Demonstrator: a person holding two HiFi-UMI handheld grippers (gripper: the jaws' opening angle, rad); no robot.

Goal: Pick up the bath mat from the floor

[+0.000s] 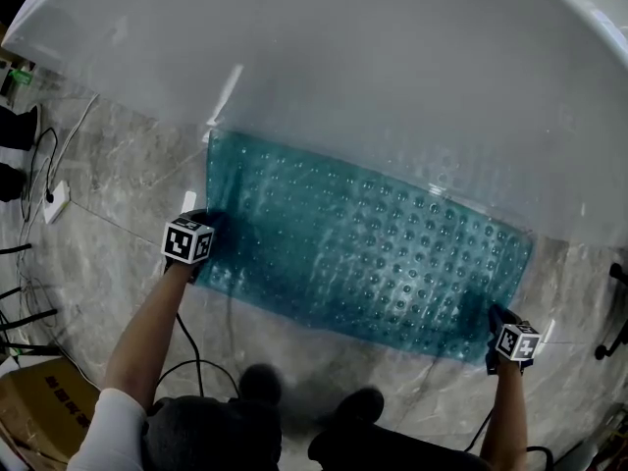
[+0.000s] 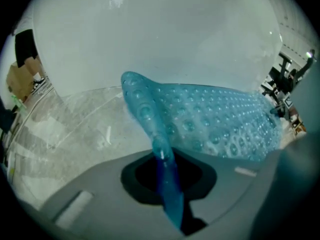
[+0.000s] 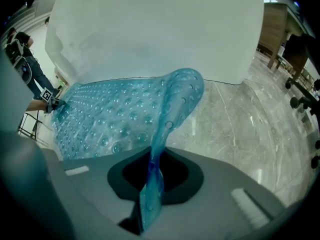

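A translucent teal bath mat (image 1: 363, 248) with rows of round bumps lies on the grey marble floor against a white bathtub (image 1: 343, 57). My left gripper (image 1: 201, 263) is shut on the mat's near left corner; in the left gripper view the mat's edge (image 2: 167, 184) runs pinched between the closed jaws and the corner is lifted into a fold (image 2: 142, 101). My right gripper (image 1: 496, 346) is shut on the near right corner, where the mat (image 3: 172, 109) curls up from the floor and its edge (image 3: 151, 189) sits clamped in the jaws.
The tub wall (image 2: 150, 39) rises just behind the mat. Cables and a white power strip (image 1: 54, 202) lie on the floor at the left, a cardboard box (image 1: 39, 415) at bottom left. Wheeled equipment (image 1: 616, 312) stands at the right. The person's shoes (image 1: 260, 386) are near the mat's front edge.
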